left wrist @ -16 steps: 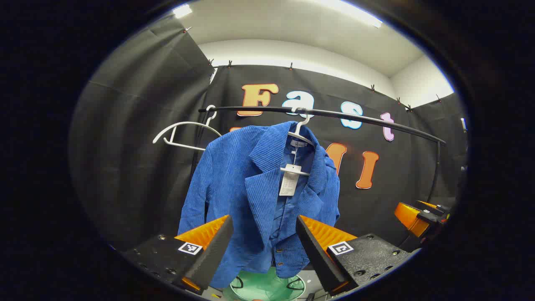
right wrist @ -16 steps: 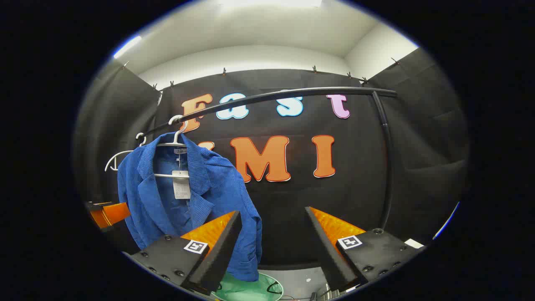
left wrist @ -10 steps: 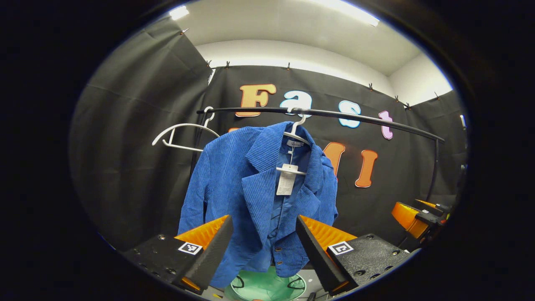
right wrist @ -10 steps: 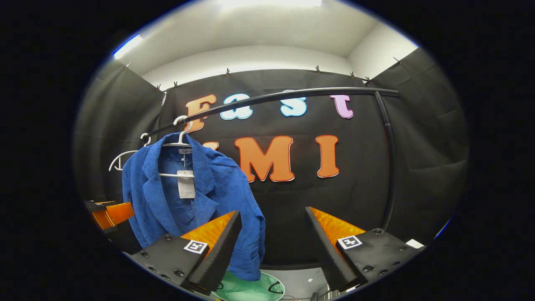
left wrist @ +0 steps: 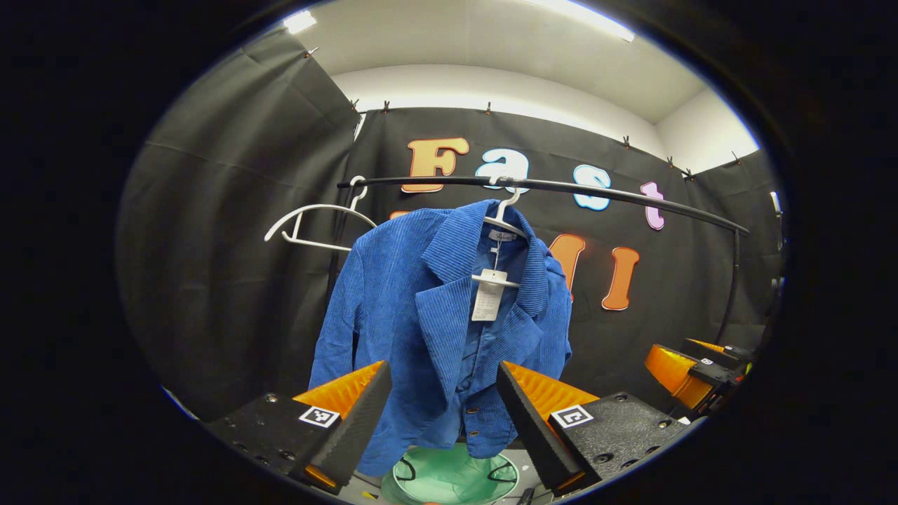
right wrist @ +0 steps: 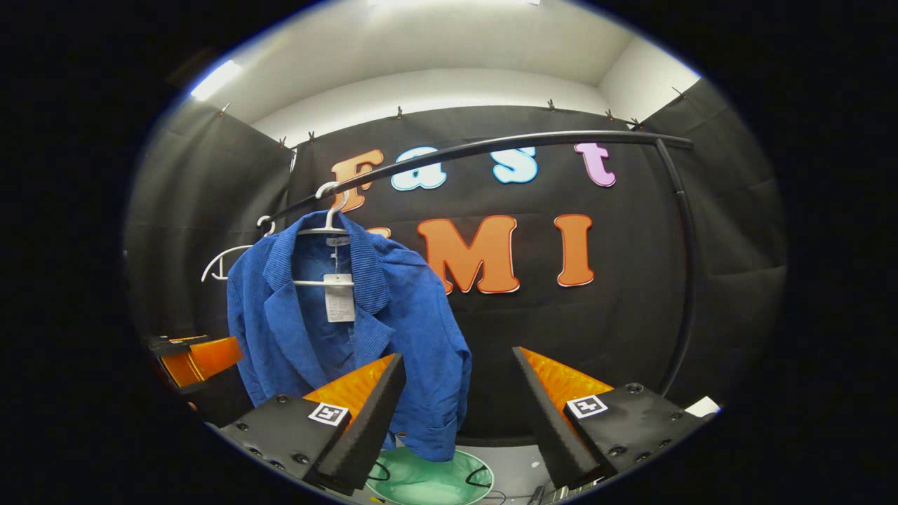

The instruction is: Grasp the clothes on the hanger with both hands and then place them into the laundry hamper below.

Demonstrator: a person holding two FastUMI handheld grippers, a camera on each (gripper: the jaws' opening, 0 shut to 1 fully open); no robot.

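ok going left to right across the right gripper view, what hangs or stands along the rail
empty white hanger → blue jacket on its own hanger → bare stretch of rail → the rail's upright post

Both views look slightly upward at the hanging blue jacket (left wrist: 442, 315) from near, the right gripper view from farther right.

A jacket (left wrist: 435, 315) hangs on a hanger (left wrist: 502, 216) hooked over a rail (left wrist: 561, 188) that runs across in front of the booth wall. In the left gripper view, a bare hanger (left wrist: 312, 224) hangs on the same rail to the jacket's left. A hamper (left wrist: 449, 477) sits on the floor directly below the jacket's hem. A tag (left wrist: 487, 298) hangs at the jacket's open front. The left tongs (left wrist: 442, 407) stand before the jacket, apart from it; the right tongs (right wrist: 456, 407) stand to its right.
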